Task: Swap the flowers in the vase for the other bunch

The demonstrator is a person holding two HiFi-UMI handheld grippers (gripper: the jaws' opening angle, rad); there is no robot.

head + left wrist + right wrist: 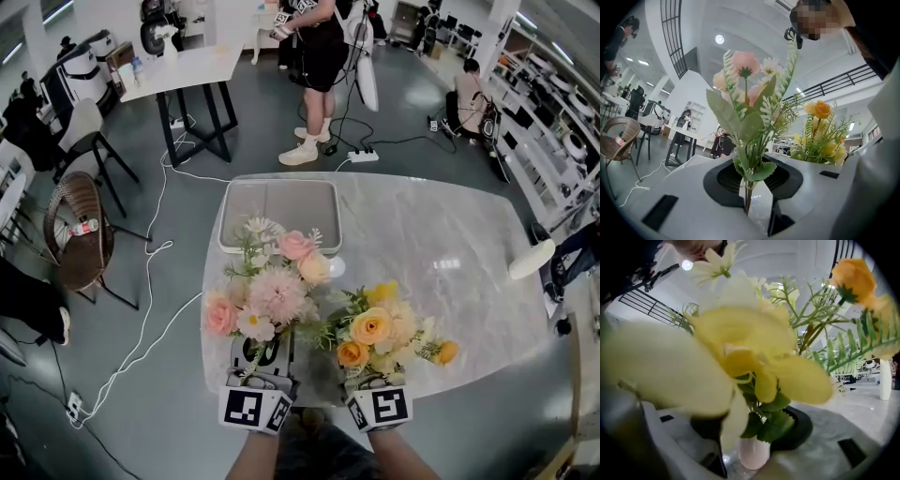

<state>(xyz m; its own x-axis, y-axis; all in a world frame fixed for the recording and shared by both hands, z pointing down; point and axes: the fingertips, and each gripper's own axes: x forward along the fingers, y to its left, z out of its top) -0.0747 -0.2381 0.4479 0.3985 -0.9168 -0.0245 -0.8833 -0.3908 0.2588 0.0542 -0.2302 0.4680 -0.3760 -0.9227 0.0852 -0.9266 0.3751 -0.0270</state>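
Marble worktop below me: pink bunch over my left gripper, yellow bunch over my right gripper.

Left gripper view: jaws clenched on the pink bunch's thin stems, which could slip.

Right gripper view: jaws wide, the vase with the yellow bunch stands ungripped between them; brushing it could topple it.

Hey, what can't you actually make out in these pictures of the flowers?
Vase: hidden under the yellow bunch in the head view.
Pink bunch stem ends: below the left gripper jaws, left gripper view.
Right gripper left jaw: partly behind blurred petals, right gripper view.
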